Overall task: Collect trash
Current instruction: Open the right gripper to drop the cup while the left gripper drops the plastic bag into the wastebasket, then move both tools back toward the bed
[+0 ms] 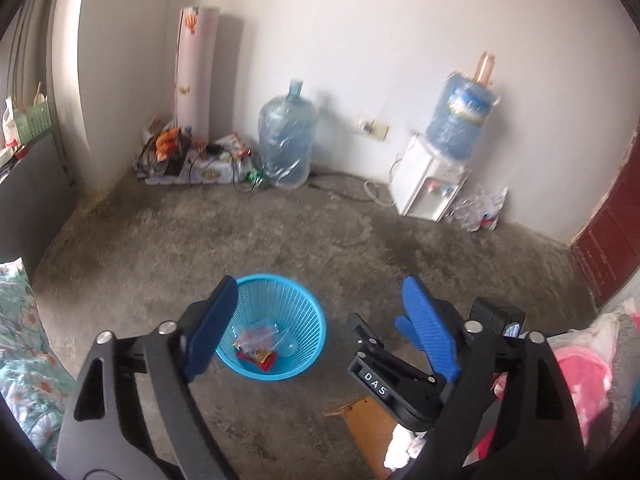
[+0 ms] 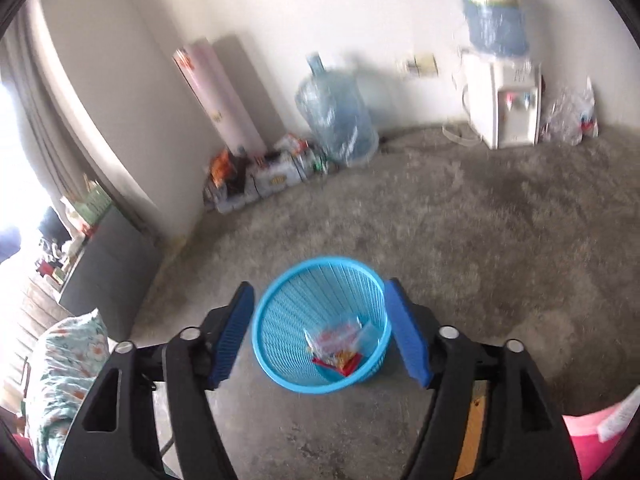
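A blue mesh waste basket (image 1: 298,304) stands on the concrete floor and holds wrappers and clear plastic trash (image 1: 260,344). It also shows in the right wrist view (image 2: 288,308) with the same trash (image 2: 340,344) inside. My left gripper (image 1: 320,328) is open and empty above the floor, with the basket just behind its left finger. My right gripper (image 2: 320,332) is open and empty, held above the basket, which shows between its fingers. The right gripper also shows in the left wrist view (image 1: 380,364), low at the right.
Against the far wall stand a rolled mat (image 1: 196,68), an empty water jug (image 1: 286,136), a pile of clutter (image 1: 192,156) and a water dispenser (image 1: 432,176) with crumpled plastic bags (image 1: 480,210) beside it. Floral bedding (image 1: 20,340) lies left, pink cloth (image 1: 588,376) right, a red door (image 1: 612,240) far right.
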`<control>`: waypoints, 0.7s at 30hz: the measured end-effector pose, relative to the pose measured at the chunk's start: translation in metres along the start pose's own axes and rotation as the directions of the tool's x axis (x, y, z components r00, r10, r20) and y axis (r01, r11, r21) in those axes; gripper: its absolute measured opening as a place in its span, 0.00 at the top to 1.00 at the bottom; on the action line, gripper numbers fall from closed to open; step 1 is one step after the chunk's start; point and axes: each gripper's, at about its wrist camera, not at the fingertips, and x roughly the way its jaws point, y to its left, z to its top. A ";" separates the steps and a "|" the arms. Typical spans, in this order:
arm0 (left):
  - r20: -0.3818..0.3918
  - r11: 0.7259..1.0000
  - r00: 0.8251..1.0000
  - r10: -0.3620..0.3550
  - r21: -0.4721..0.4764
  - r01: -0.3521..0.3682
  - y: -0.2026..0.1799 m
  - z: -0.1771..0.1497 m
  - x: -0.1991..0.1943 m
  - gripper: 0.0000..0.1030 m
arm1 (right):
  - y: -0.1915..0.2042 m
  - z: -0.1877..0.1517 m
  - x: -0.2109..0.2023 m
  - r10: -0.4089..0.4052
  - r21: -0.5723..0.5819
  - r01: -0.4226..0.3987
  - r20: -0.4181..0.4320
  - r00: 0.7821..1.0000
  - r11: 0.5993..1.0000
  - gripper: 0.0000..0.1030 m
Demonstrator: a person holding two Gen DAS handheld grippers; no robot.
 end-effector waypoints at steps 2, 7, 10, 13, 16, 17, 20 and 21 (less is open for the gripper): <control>0.035 1.000 0.999 0.001 0.019 -0.002 -0.005 0.003 -0.032 0.19 | 0.013 0.005 -0.036 0.010 -0.043 -0.007 0.082 0.997 0.999 0.20; 0.146 1.000 0.989 0.014 0.019 -0.017 -0.005 -0.007 -0.130 0.13 | 0.046 0.007 -0.123 0.063 -0.147 -0.025 0.261 0.963 0.989 0.06; 0.208 0.999 0.977 0.044 -0.004 -0.044 0.002 -0.023 -0.189 0.11 | 0.063 0.005 -0.163 0.128 -0.196 -0.071 0.299 0.946 0.978 0.06; 0.255 0.995 0.962 0.098 -0.024 -0.095 0.012 -0.047 -0.241 0.11 | 0.086 -0.001 -0.197 0.198 -0.264 -0.111 0.329 0.923 0.958 0.06; 0.295 0.987 0.942 0.158 -0.063 -0.146 0.027 -0.075 -0.289 0.11 | 0.112 -0.009 -0.227 0.274 -0.324 -0.160 0.343 0.898 0.932 0.06; 0.304 0.984 0.936 0.177 -0.087 -0.158 0.034 -0.085 -0.305 0.11 | 0.120 -0.013 -0.235 0.307 -0.342 -0.187 0.341 0.889 0.921 0.06; 0.331 0.968 0.914 0.234 -0.169 -0.186 0.054 -0.114 -0.352 0.11 | 0.143 -0.024 -0.262 0.396 -0.395 -0.260 0.316 0.862 0.881 0.06; 0.347 0.958 0.900 0.263 -0.207 -0.200 0.063 -0.127 -0.371 0.11 | 0.150 -0.030 -0.272 0.434 -0.415 -0.289 0.311 0.846 0.863 0.06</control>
